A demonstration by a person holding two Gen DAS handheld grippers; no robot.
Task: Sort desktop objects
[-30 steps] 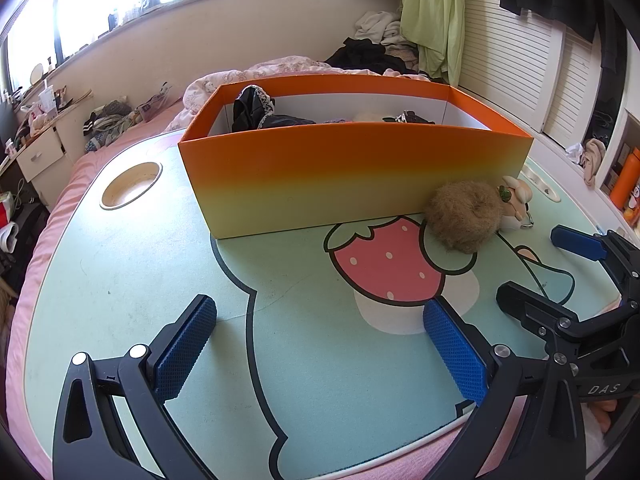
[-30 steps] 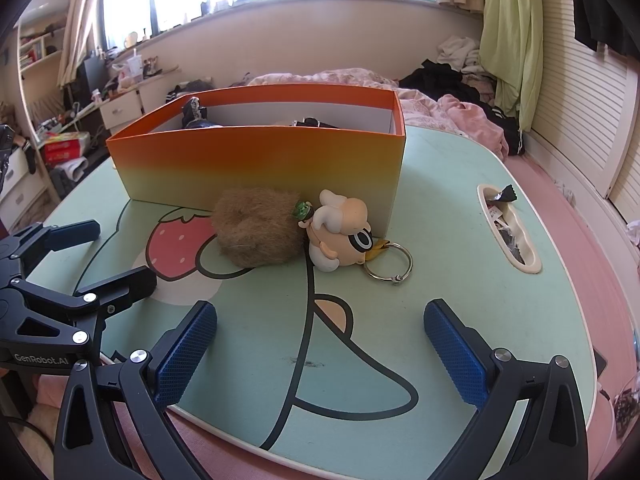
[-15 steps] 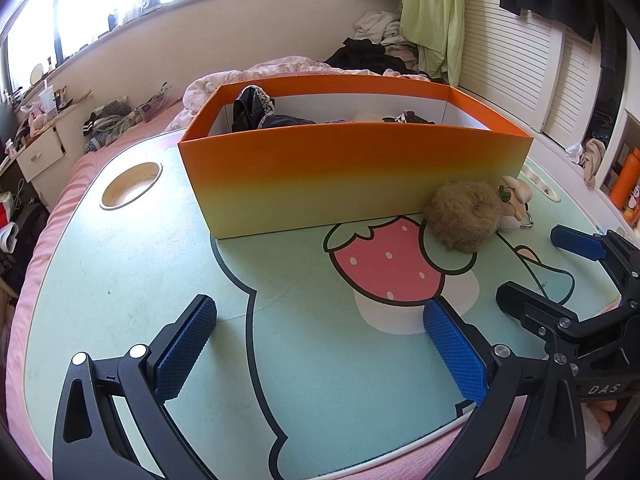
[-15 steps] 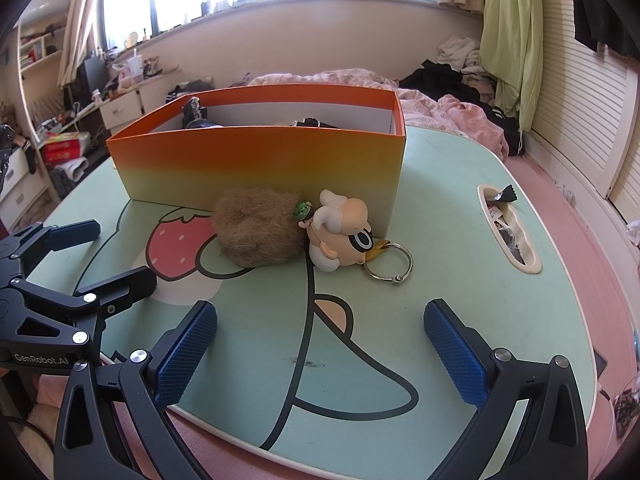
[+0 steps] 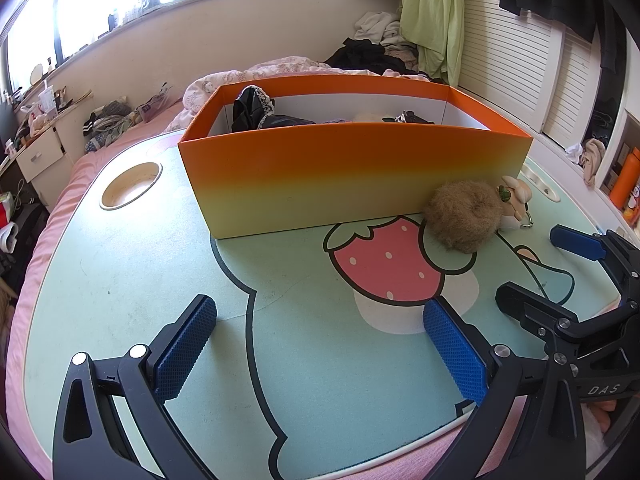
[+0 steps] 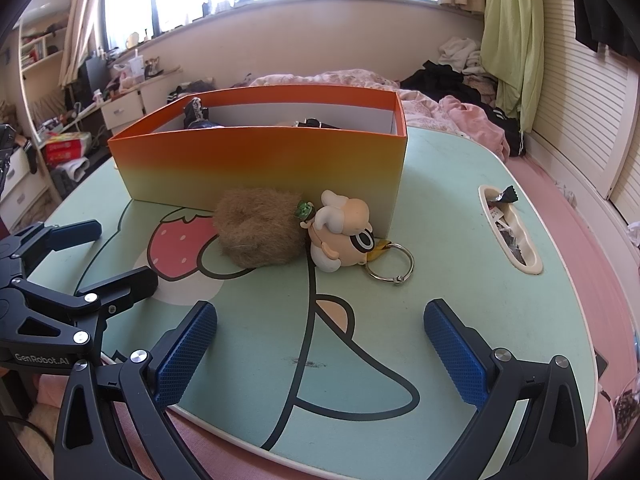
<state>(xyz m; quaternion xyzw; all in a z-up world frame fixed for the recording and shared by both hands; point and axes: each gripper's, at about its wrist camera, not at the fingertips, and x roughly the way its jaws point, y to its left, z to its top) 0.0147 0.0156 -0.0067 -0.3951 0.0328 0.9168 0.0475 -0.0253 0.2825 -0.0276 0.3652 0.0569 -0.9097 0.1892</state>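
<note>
An orange-to-yellow box (image 5: 352,176) (image 6: 260,164) stands on the mint cartoon table (image 5: 120,272) (image 6: 460,240), with dark items inside. Against its front lies a brown furry keychain (image 6: 260,232) (image 5: 464,214) with a cartoon figure head (image 6: 344,236) and a metal ring (image 6: 390,266). My left gripper (image 5: 320,344) is open near the table's front edge, nothing between its blue pads (image 5: 184,352). My right gripper (image 6: 320,348) is open too, a short way in front of the keychain. Each gripper shows in the other's view, the right gripper (image 5: 536,268) and the left gripper (image 6: 108,256).
A round cup recess (image 5: 130,190) sits at the table's left. A long slot (image 6: 510,232) with wrappers runs along its right. A pink bed with clothes (image 6: 460,96) lies behind; a louvred door (image 5: 512,60) is at right, drawers (image 6: 120,110) at left.
</note>
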